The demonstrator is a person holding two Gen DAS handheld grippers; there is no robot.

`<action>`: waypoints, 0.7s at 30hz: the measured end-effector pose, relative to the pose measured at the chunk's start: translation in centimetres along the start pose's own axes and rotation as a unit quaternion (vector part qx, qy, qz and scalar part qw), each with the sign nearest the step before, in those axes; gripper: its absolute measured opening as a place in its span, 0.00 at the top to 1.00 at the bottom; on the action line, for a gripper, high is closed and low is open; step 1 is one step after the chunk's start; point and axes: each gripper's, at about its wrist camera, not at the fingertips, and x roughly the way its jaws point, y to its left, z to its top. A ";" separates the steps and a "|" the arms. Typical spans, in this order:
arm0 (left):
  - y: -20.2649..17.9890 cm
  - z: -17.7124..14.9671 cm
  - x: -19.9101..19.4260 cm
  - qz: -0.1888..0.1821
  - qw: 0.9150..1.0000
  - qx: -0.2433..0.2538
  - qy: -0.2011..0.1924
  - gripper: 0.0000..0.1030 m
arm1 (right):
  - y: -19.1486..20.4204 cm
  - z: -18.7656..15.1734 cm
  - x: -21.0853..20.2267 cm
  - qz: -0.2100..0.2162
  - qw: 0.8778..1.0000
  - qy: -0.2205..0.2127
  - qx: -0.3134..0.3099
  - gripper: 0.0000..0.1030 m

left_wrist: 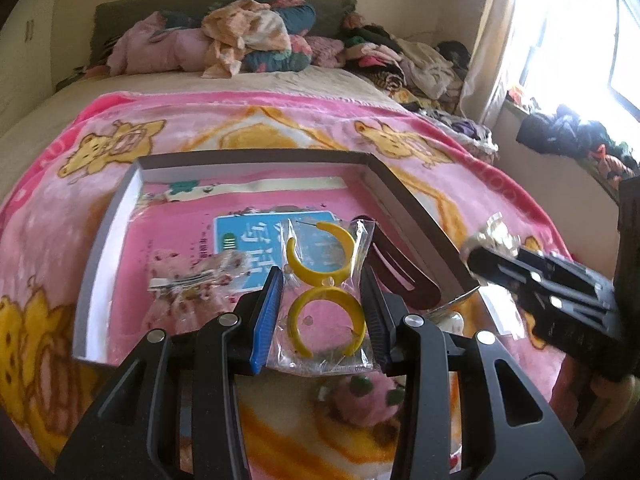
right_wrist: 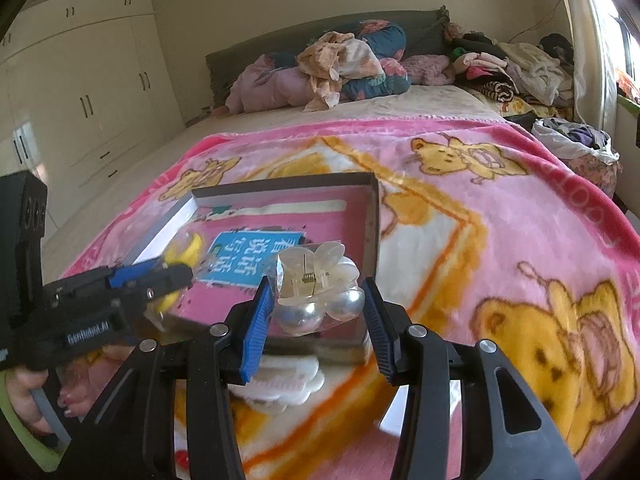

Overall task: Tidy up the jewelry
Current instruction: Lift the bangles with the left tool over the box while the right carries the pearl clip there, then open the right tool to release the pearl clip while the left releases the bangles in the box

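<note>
My left gripper [left_wrist: 322, 312] is shut on a clear bag of two yellow hoop earrings [left_wrist: 325, 300], held over the near edge of a shallow cardboard box [left_wrist: 256, 158] on the pink blanket. My right gripper [right_wrist: 316, 312] is shut on a clear bag holding a white pearl hair claw [right_wrist: 318, 292], above the box's near right corner [right_wrist: 374, 216]. The right gripper also shows in the left wrist view [left_wrist: 476, 252], to the right of the box. The left gripper shows in the right wrist view [right_wrist: 176, 272] with the yellow earrings [right_wrist: 188, 252].
In the box lie a bagged hair clip [left_wrist: 196, 276] and a dark maroon clip [left_wrist: 404, 276] on a pink printed liner. A white flower clip [right_wrist: 280, 380] lies on the blanket under my right gripper. Piled clothes [left_wrist: 248, 40] sit at the bed's head.
</note>
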 end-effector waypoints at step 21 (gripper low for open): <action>0.2 0.3 3.2 0.015 0.999 0.005 0.030 0.71 | -0.5 1.9 5.4 0.016 0.999 0.034 -0.010 0.58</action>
